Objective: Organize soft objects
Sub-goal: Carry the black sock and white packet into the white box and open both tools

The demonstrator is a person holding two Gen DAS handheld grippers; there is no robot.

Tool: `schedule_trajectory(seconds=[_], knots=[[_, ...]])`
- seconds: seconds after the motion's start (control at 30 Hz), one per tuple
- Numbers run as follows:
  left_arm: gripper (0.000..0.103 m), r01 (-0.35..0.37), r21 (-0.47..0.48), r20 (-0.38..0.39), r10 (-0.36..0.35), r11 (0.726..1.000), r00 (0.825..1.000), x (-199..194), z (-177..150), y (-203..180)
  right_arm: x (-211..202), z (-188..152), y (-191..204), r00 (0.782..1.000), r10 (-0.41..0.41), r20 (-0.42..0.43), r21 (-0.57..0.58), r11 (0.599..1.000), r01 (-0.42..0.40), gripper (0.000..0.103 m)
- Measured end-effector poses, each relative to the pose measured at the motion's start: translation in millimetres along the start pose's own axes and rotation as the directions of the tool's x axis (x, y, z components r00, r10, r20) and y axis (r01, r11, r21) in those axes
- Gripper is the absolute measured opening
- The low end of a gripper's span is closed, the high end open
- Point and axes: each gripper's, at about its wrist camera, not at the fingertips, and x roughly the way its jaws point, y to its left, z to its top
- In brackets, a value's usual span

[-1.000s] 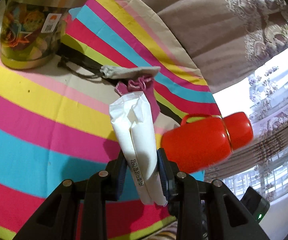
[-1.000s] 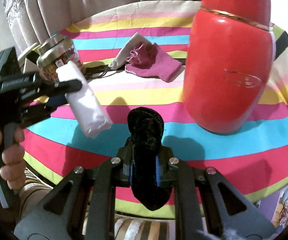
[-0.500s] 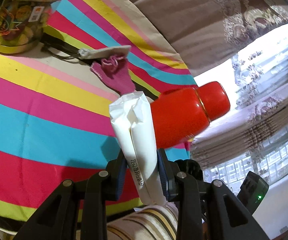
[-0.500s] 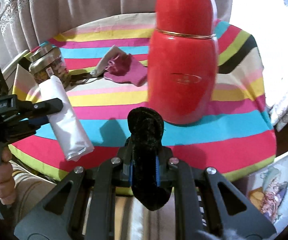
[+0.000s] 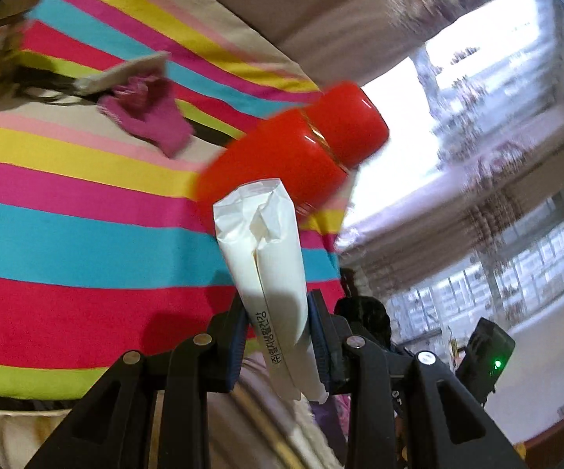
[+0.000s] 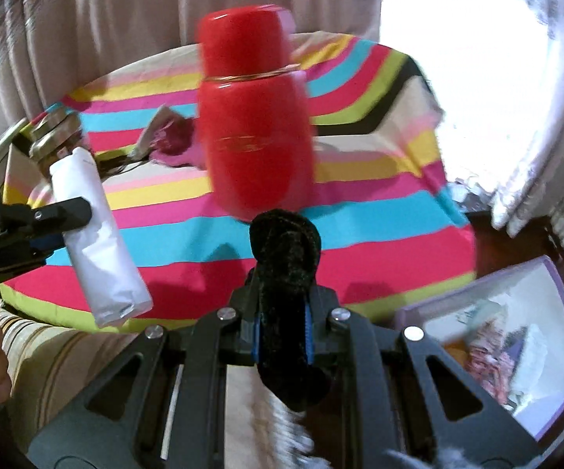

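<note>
Both my hands have drawn back from the striped tabletop (image 5: 67,234). My left gripper (image 5: 278,324) still clamps the white soft tissue pack (image 5: 266,258); my right gripper (image 6: 282,324) still pinches the black fuzzy cloth (image 6: 285,273). Both are lifted off, ready for sorting elsewhere.

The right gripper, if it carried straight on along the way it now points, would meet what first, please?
Most likely the tall glossy red flask standing on the striped tablecloth, directly beyond the black fuzzy cloth held in the right gripper. Depth is unclear, so it might strike the tablecloth first.
</note>
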Motion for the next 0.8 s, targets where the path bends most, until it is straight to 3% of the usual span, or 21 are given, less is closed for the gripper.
schedule_trajectory(seconds=[0.17,0.27,0.8], knots=[[0.031,0.042,0.066,-0.069,-0.038,0.997,0.997,29,-14,-43,-21,-7,-45,0.999,-0.041,0.013,0.072,0.997,0.04,0.019],[0.031,0.06,0.098,-0.105,-0.05,0.993,0.993,44,-23,-62,-34,-13,-74,0.999,-0.027,0.021,0.126,0.992,0.024,0.019],[0.032,0.122,0.228,-0.27,-0.058,0.966,0.961,108,-67,-141,-77,-38,-169,0.976,-0.217,0.01,0.261,0.943,0.207,0.022]])
